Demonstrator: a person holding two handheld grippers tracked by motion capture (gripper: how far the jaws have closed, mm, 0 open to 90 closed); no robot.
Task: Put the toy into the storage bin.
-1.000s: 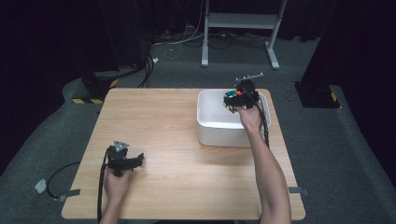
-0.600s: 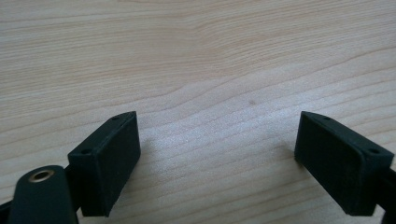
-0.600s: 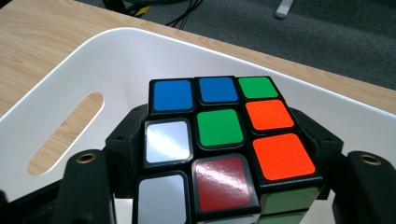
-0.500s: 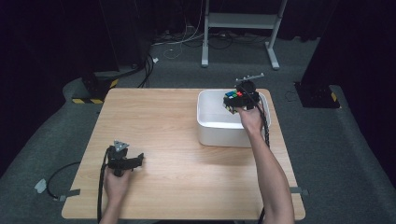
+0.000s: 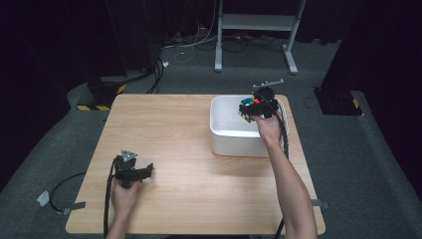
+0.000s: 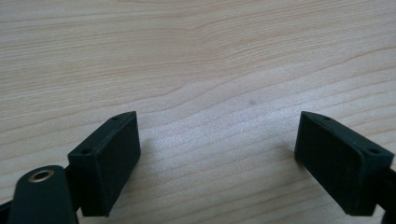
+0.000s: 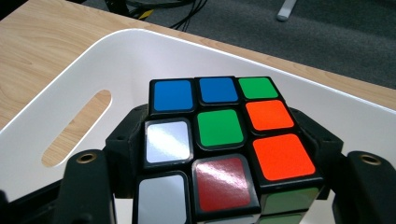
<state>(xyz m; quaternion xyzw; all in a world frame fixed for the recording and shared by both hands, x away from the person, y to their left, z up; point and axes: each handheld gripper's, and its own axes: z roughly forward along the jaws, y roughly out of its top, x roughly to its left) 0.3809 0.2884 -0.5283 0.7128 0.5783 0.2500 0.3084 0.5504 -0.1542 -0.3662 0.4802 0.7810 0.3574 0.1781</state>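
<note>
**Inspector:** Dark curtains and loose cables ring the floor behind the wooden table. A white bin stands near the table's far right corner. The right gripper hangs over the bin's far right part, its jaws pinching a scrambled puzzle cube from two opposite sides. The cube is above the bin, clear of the floor of it as far as I can judge.

**Assessor:** And the other hand?

**Inspector:** The left gripper lies near the table's near left corner, jaws spread wide with bare wood between them, holding nothing.

**Assessor:** What risks do you record?

**Inspector:** First, the grip. The pads meet smooth plastic faces, and the cube's layers can turn; a twist of the wrist could let a layer rotate and the cube slide out of the pinch. Second, the drop. If the jaws part at this level, the cube may bounce on the hard bin floor and tip over the rim, since it hangs close to the far right wall. Third, the bin itself. It appears light and sits close to the table's right edge; a knock from the gripper on the way down could push it toward that edge.

**Assessor:** Any hazard from the cable?

**Inspector:** The right gripper's cable trails across the bin's right rim. A snag there could drag the bin.
</note>
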